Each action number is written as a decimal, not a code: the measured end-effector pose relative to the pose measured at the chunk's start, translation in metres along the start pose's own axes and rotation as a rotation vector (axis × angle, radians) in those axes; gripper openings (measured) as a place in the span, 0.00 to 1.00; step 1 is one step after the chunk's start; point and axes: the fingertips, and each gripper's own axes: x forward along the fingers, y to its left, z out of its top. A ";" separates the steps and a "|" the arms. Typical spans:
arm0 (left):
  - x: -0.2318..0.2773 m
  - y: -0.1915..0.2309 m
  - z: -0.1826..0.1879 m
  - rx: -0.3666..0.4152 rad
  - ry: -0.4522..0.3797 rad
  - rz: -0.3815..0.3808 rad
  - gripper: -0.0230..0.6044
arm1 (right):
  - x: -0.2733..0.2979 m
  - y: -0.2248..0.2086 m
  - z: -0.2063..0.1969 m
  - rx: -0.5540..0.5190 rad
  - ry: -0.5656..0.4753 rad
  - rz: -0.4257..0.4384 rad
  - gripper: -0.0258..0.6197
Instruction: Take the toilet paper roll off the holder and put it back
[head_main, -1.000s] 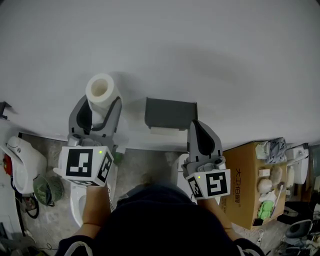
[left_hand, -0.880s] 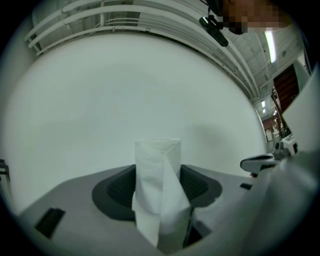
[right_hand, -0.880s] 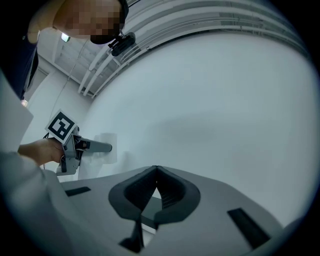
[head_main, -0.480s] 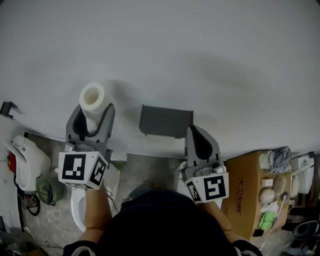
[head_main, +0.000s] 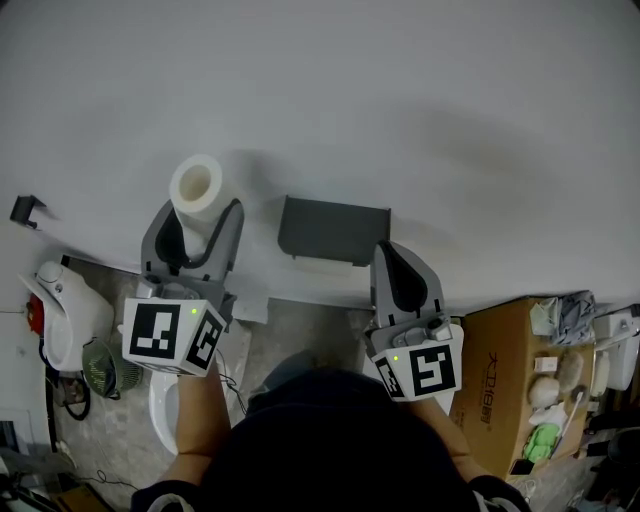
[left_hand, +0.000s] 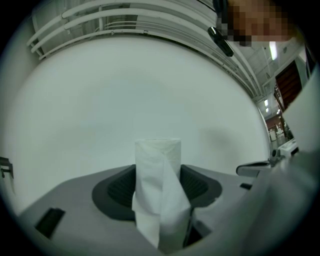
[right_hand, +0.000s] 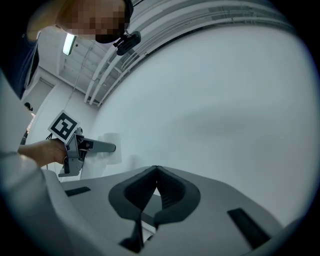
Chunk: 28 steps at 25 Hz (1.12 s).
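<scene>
A white toilet paper roll (head_main: 197, 188) stands upright between the fingers of my left gripper (head_main: 198, 213), which is shut on its lower part. In the left gripper view the roll (left_hand: 159, 190) fills the gap between the dark pads, and a loose sheet hangs down its front. The dark grey holder (head_main: 333, 230) is fixed to the white wall, to the right of the roll and bare. My right gripper (head_main: 392, 252) points at the wall just below the holder's right end. Its jaws meet with nothing between them (right_hand: 152, 172).
A cardboard box (head_main: 505, 370) with small items on top stands on the floor at the right. At the left are a white appliance (head_main: 60, 310) and a small fan (head_main: 100, 370). A dark hook (head_main: 28, 208) sticks out of the wall at far left.
Only the head view has shifted a little. Both grippers keep their places by the wall, and the roll stays in the left jaws.
</scene>
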 end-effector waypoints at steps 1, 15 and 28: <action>0.000 -0.002 0.001 0.000 -0.001 -0.002 0.46 | 0.000 0.000 0.001 0.001 -0.002 0.002 0.06; 0.011 -0.025 0.006 -0.020 -0.016 -0.044 0.46 | -0.002 -0.011 0.001 0.016 -0.023 0.003 0.06; 0.020 -0.046 0.004 -0.023 -0.007 -0.091 0.46 | -0.006 -0.024 0.001 0.032 -0.038 -0.018 0.06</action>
